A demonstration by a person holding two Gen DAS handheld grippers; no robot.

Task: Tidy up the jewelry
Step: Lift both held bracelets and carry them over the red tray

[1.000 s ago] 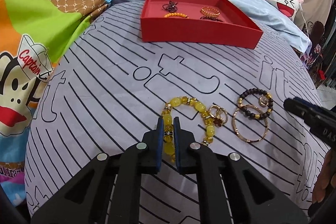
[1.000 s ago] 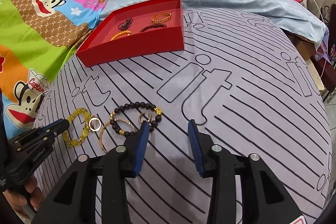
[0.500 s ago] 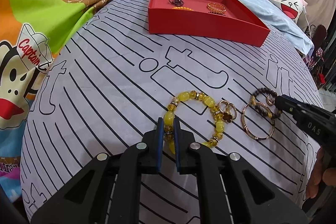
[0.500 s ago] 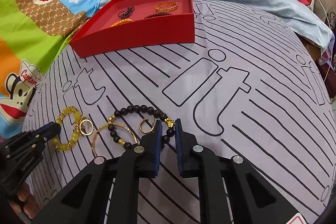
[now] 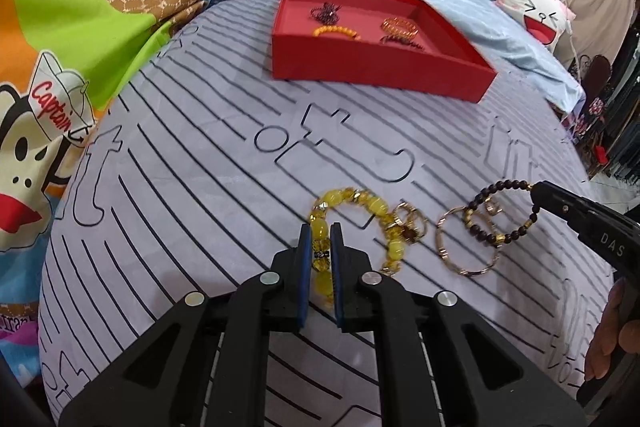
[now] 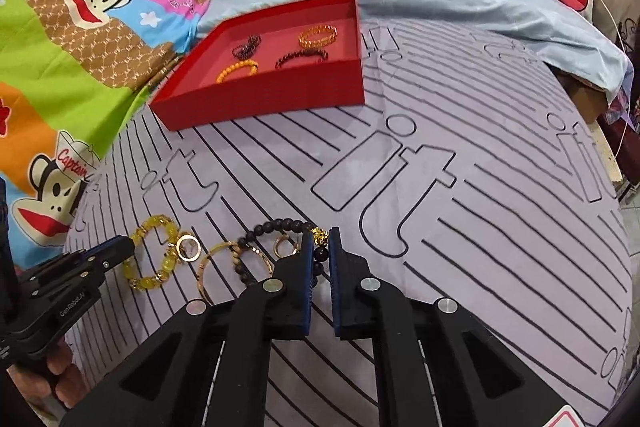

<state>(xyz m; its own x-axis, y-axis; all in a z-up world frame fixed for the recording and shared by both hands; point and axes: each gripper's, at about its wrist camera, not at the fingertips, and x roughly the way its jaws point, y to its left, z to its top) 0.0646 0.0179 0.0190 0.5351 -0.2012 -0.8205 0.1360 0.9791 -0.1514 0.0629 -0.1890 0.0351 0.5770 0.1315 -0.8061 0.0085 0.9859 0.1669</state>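
The yellow glass-bead bracelet (image 5: 352, 223), clenched in the left claw (image 5: 320, 247), and the dark wooden-bead bracelet (image 6: 280, 243), pinched by the right claw (image 6: 321, 247), both lie on the striped grey bedsheet (image 5: 200, 187), with the open red cardboard box (image 5: 376, 71) straight ahead on the far side.

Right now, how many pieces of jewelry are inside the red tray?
4, all in the red tray: dark twisted piece back left, gold bracelet back right, orange bead bracelet front left, dark red bracelet front right.
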